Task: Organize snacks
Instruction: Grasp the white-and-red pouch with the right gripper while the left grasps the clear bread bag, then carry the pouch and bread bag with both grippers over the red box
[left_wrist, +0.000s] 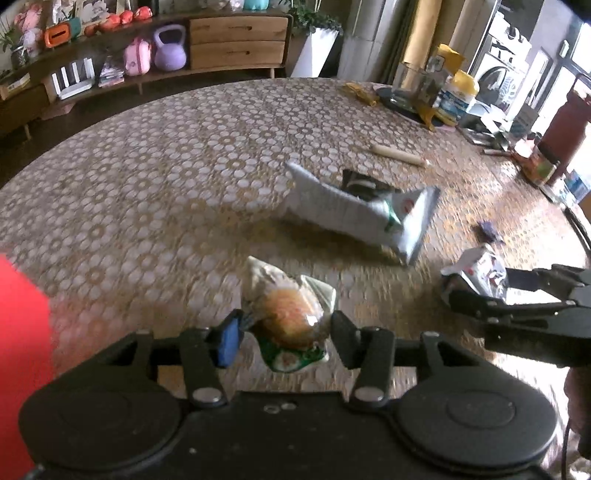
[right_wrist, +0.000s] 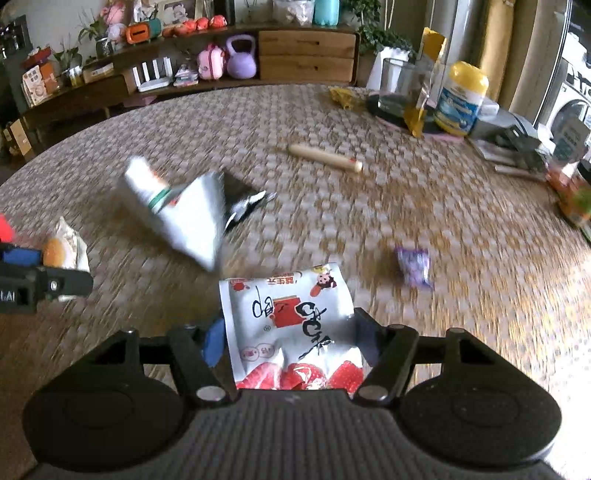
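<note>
While over the table (left_wrist: 147, 155), left jaws around bun packet (left_wrist: 291, 314), right jaws pinching strawberry pouch (right_wrist: 291, 332)

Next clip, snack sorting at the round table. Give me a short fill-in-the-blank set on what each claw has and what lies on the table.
1. Between the left claw fingers sits a wrapped ____.
2. The right claw has a white packet printed with red ____ at one end.
3. The small loose wrapper beyond the right claw is ____ in colour.

Missing words: bun; strawberries; purple
</note>
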